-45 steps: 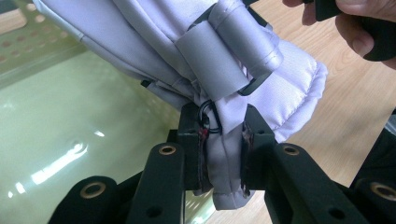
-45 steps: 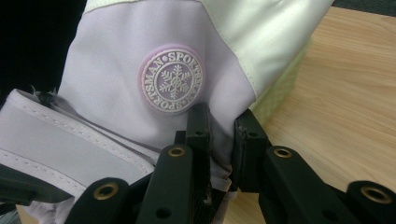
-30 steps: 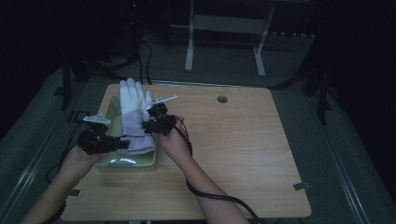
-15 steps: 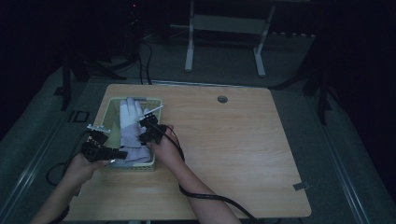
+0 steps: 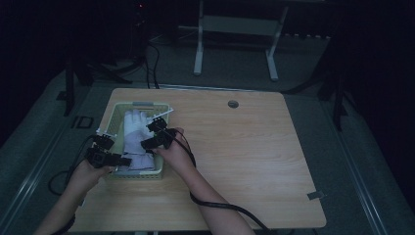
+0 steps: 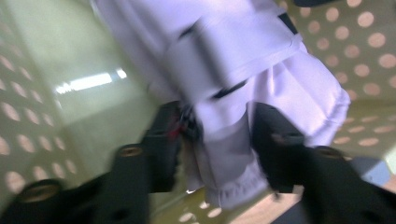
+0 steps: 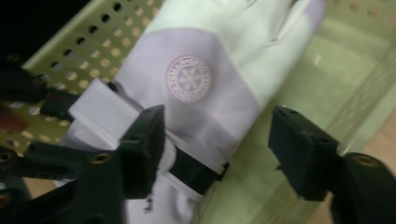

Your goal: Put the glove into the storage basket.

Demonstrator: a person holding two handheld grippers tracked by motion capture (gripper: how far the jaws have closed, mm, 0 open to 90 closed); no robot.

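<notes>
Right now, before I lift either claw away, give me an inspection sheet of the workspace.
Surface: wooden table, bare apart from the basket.
Job's things: white glove lies in the green perforated basket.
Clutter: nothing seen.
Grippers: left claw has just been opening, glove cuff between its jaws, pads apart from it; right claw has just been opening, jaws wide, over the glove's wrist strap.
Cables: one black cable trails over the table's near edge.
Surroundings: dark floor, metal stand beyond the table.
</notes>
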